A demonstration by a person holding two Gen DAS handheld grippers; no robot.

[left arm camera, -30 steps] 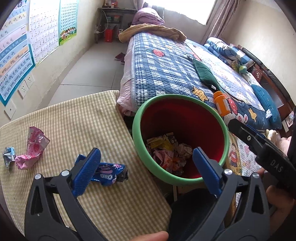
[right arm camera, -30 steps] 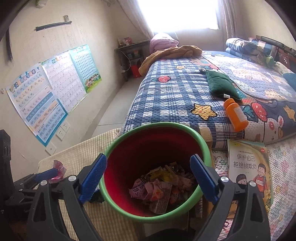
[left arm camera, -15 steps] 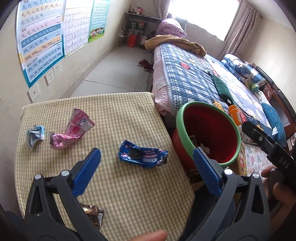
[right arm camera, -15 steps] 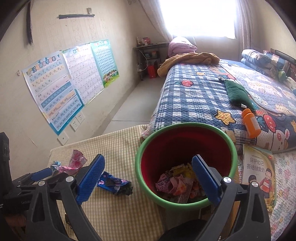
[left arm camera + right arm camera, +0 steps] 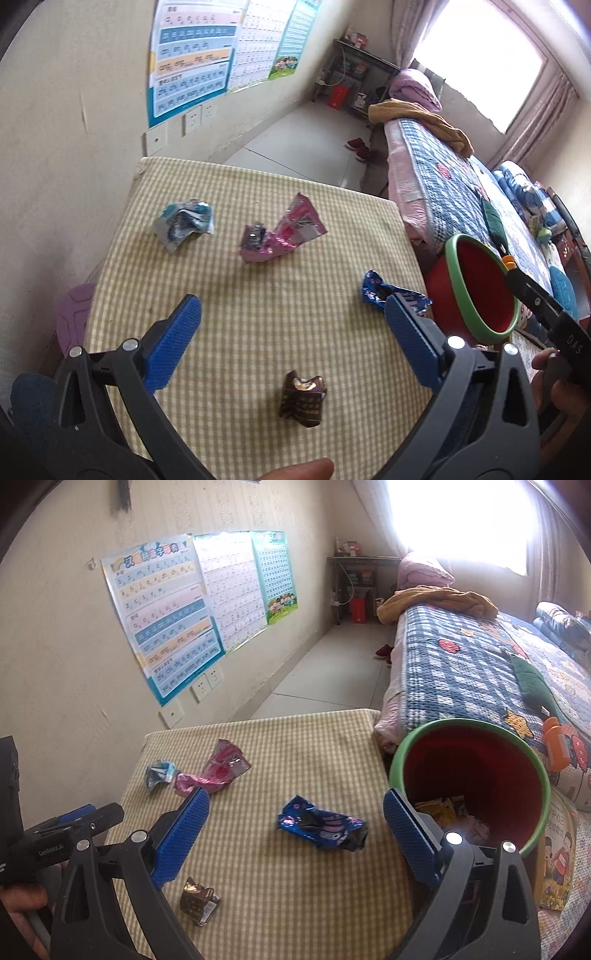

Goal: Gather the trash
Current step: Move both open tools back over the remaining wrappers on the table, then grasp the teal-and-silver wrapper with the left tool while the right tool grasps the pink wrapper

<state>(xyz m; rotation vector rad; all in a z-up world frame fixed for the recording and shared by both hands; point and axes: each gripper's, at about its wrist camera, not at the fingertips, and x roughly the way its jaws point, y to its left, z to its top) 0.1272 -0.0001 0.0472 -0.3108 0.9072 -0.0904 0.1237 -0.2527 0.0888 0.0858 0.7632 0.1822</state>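
Lying between both grippers' wide, empty jaws: brown wrapper (image 5: 303,398), blue wrapper (image 5: 321,827), beside bin (image 5: 402,753).

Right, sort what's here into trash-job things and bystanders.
Job: blue wrapper, pink wrapper, silver wrapper, brown wrapper, bin.
Bystanders: orange bottle, book, posters, shoes.

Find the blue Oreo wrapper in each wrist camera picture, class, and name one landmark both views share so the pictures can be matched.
Left wrist view: the blue Oreo wrapper lies at right of centre, near the table edge, partly behind the right blue pad.
Right wrist view: the wrapper lies near centre, between the open tongs' pads.
Shared landmark: the green-rimmed red bin, right of the wrapper in both.
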